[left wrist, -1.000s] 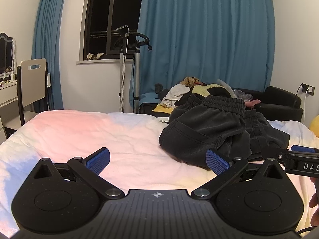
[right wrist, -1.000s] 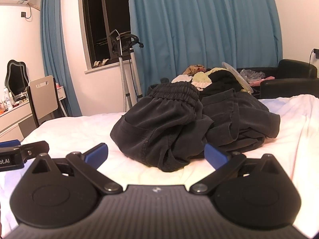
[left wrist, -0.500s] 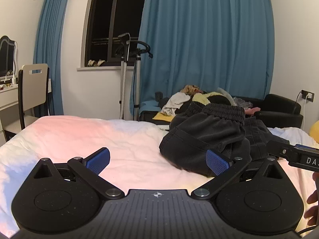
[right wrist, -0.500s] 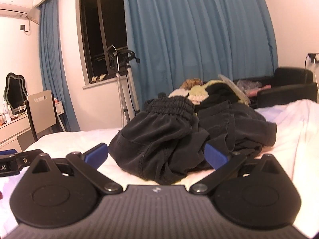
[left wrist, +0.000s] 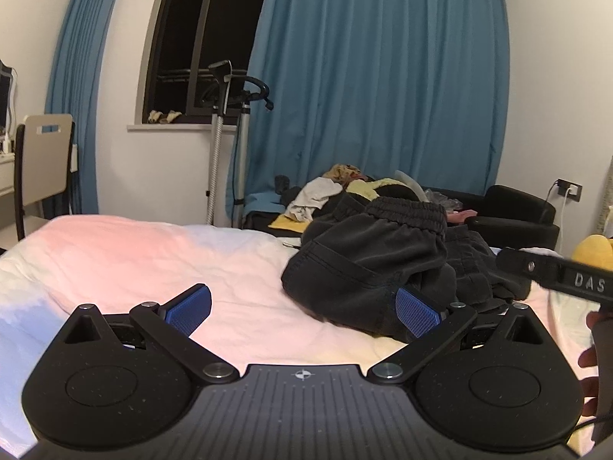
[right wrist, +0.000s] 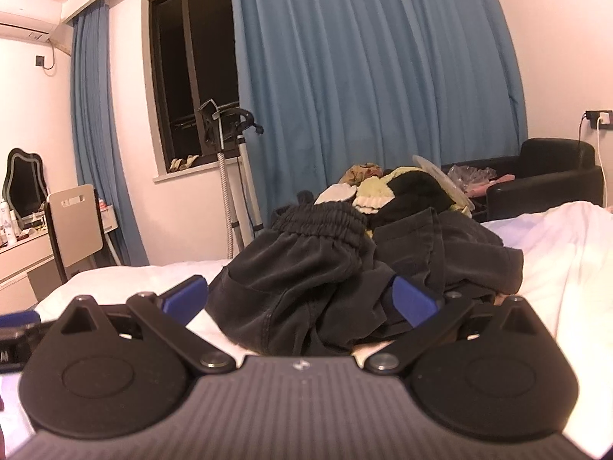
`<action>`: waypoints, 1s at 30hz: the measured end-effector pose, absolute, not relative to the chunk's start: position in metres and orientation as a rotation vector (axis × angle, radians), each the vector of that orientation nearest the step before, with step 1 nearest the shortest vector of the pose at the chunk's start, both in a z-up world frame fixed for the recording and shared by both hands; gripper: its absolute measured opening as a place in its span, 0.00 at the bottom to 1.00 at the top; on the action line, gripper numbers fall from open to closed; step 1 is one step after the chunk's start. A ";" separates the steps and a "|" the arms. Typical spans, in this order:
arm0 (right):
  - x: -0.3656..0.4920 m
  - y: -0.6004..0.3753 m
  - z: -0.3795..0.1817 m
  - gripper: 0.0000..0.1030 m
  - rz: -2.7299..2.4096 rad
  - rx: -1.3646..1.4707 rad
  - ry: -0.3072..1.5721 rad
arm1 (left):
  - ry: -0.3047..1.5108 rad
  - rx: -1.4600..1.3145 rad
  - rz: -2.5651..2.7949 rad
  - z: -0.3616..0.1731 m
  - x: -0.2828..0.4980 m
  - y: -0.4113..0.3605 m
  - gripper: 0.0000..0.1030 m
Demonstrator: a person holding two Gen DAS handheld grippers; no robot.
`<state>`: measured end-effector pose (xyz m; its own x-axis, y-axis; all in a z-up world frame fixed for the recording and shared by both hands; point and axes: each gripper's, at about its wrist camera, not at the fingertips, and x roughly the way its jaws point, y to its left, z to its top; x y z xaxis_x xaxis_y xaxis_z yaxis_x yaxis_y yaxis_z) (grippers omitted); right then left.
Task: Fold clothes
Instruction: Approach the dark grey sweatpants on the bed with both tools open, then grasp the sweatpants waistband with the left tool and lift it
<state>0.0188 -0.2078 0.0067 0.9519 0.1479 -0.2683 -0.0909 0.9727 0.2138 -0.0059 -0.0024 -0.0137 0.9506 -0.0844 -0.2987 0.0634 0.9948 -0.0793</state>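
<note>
A crumpled pair of dark grey shorts (left wrist: 379, 257) with an elastic waistband lies on the white bed (left wrist: 153, 253). In the right wrist view the shorts (right wrist: 318, 268) fill the space just ahead of the fingers. My left gripper (left wrist: 302, 308) is open and empty, low over the bed, to the left of the shorts. My right gripper (right wrist: 300, 301) is open, with the near edge of the shorts between its blue pads (right wrist: 413, 301). The right gripper's arm also shows at the right edge of the left wrist view (left wrist: 559, 272).
A pile of mixed clothes (left wrist: 345, 191) lies on a black sofa (left wrist: 513, 211) behind the bed. A garment steamer stand (left wrist: 226, 134) stands by the window. A chair (left wrist: 42, 161) and a dresser are at the left. A yellow plush (left wrist: 592, 249) sits at the right.
Both grippers have dropped lower and moved closer to the shorts. The right gripper now has the shorts' near edge between its open fingers.
</note>
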 end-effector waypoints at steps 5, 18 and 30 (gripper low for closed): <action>0.025 -0.228 0.010 1.00 0.109 0.300 0.301 | 0.365 -0.042 -0.161 -0.025 0.008 -0.011 1.00; 0.041 -0.278 -0.003 1.00 0.088 0.417 0.315 | 0.439 0.239 -0.274 -0.035 0.168 -0.074 1.00; 0.078 -0.292 -0.048 1.00 0.092 0.491 0.436 | 0.561 0.409 -0.446 -0.035 0.317 -0.103 1.00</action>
